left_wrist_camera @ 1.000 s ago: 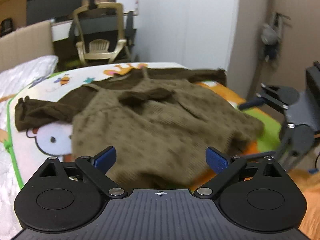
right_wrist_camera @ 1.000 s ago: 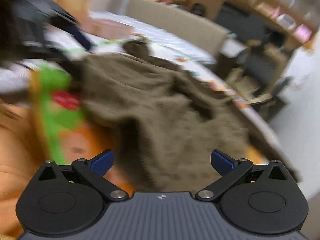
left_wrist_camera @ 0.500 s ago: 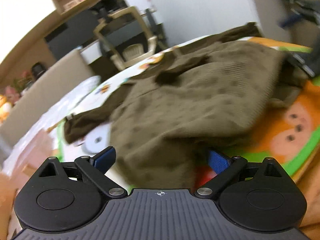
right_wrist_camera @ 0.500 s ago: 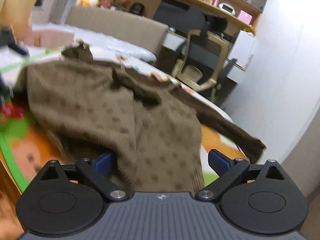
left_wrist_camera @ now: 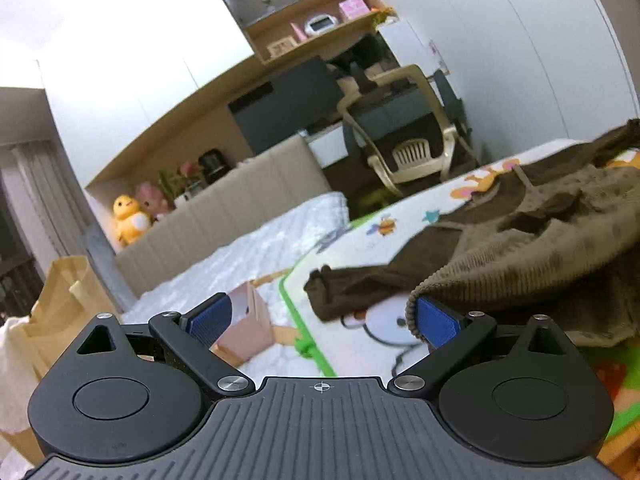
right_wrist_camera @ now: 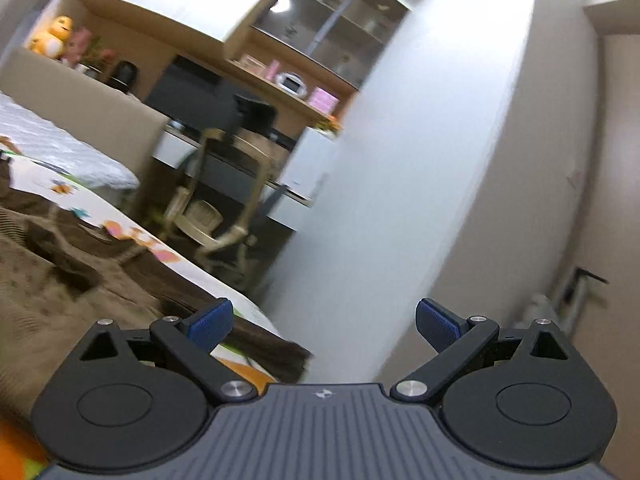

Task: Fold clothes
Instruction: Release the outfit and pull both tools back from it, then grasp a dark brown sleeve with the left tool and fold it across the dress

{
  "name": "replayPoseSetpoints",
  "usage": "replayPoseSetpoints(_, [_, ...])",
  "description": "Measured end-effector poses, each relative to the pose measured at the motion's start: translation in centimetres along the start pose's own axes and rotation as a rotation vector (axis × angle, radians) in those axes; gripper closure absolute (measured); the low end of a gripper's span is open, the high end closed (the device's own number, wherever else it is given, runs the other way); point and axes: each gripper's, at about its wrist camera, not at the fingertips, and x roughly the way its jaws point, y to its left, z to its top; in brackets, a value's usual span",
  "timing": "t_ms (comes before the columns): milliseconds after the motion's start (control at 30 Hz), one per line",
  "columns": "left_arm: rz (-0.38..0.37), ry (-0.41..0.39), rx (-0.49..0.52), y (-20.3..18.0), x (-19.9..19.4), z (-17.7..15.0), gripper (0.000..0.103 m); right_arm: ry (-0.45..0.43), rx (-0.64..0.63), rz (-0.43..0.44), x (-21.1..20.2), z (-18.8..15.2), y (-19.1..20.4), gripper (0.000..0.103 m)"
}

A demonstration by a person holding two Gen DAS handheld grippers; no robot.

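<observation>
A brown dotted knit sweater (left_wrist_camera: 520,252) with darker sleeves lies spread on a cartoon play mat (left_wrist_camera: 360,240), at the right of the left wrist view. Its ribbed hem (left_wrist_camera: 412,308) hangs against the inner side of the right blue pad. My left gripper (left_wrist_camera: 322,320) is open, pointing past the sweater's left sleeve (left_wrist_camera: 352,292), with nothing clamped. In the right wrist view the sweater (right_wrist_camera: 60,292) fills the lower left, one dark sleeve (right_wrist_camera: 260,344) reaching the mat's edge. My right gripper (right_wrist_camera: 324,320) is open, aimed at the white wall, off the sweater's right side.
A bed with a white quilt (left_wrist_camera: 240,252) and beige headboard (left_wrist_camera: 224,208) lies beyond the mat. A pink box (left_wrist_camera: 244,324) and a paper bag (left_wrist_camera: 68,296) sit at the left. A plastic chair (left_wrist_camera: 408,148) stands by a desk. A white wardrobe wall (right_wrist_camera: 420,160) is on the right.
Both grippers have swung outward and upward, the left toward the sweater's left side, the right toward its right side and the wall. The sweater has slid out of the middle of both views.
</observation>
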Motion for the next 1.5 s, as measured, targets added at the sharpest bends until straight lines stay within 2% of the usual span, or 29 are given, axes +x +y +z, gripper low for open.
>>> replayPoseSetpoints(100, [0.010, 0.015, -0.001, 0.5, -0.7, -0.4, 0.002, 0.050, 0.033, -0.019, 0.4, -1.2, -1.5, 0.005])
replayPoseSetpoints(233, [0.013, 0.057, -0.048, 1.2, -0.8, -1.7, 0.003, 0.147, -0.005, 0.272, 0.1, -3.0, -0.7, 0.000])
replayPoseSetpoints(300, [-0.020, 0.076, -0.083, 1.4, -0.6, -2.1, 0.003, 0.165, -0.080, 0.358, -0.3, -3.9, 1.3, 0.000])
replayPoseSetpoints(367, [-0.053, 0.095, -0.118, 1.6, -0.5, -2.5, 0.003, 0.175, -0.039, 0.411, 0.3, -3.6, 2.2, 0.000])
replayPoseSetpoints(533, [-0.315, 0.142, -0.283, 1.4, 1.0, -2.0, 0.003, 0.227, 0.135, 0.573, 3.5, -1.1, 4.4, 0.000])
replayPoseSetpoints(633, [-0.462, 0.185, -0.399, 0.4, 2.7, -1.4, 0.003, 0.286, 0.227, 0.722, 6.2, 0.5, 6.1, 0.000])
replayPoseSetpoints(700, [-0.544, 0.202, -0.441, -0.7, 3.9, -0.7, 0.003, 0.340, 0.310, 0.817, 8.1, 1.4, 7.1, 0.000])
replayPoseSetpoints(800, [-0.634, 0.217, -0.465, -2.2, 5.9, 0.7, 0.002, 0.403, 0.414, 0.898, 11.6, 2.3, 9.0, 0.000])
replayPoseSetpoints(900, [-0.706, 0.235, -0.473, -3.6, 8.2, 1.9, 0.002, 0.416, 0.421, 0.891, 14.8, 2.6, 11.4, 0.000])
replayPoseSetpoints(1000, [-0.735, 0.247, -0.470, -4.2, 10.6, 3.0, 0.002, 0.456, 0.413, 0.886, 17.5, 2.0, 13.2, 0.000])
replayPoseSetpoints(1067, [-0.712, 0.258, -0.506, -3.7, 12.9, 3.6, 0.002, 0.496, 0.406, 0.879, 18.7, 1.4, 13.9, 0.000])
replayPoseSetpoints(1133, [-0.665, 0.293, -0.593, -2.4, 15.5, 3.8, 0.002, 0.519, 0.391, 0.871, 19.3, 0.6, 14.6, 0.000])
replayPoseSetpoints(1267, [-0.554, 0.381, -0.782, 0.1, 22.3, 3.4, 0.002, 0.495, 0.343, 0.853, 18.6, 0.1, 15.3, 0.000])
replayPoseSetpoints(1333, [-0.469, 0.423, -0.845, 1.1, 25.7, 3.2, 0.002, 0.496, 0.329, 0.844, 18.5, 0.2, 15.4, 0.000])
replayPoseSetpoints(1433, [-0.284, 0.441, -0.882, 2.2, 30.1, 3.3, 0.002, 0.496, 0.327, 0.844, 18.5, 0.2, 15.4, 0.000])
replayPoseSetpoints(1500, [-0.204, 0.440, -0.884, 2.9, 32.7, 3.5, 0.003, 0.496, 0.337, 0.847, 18.6, 0.1, 15.3, 0.000])
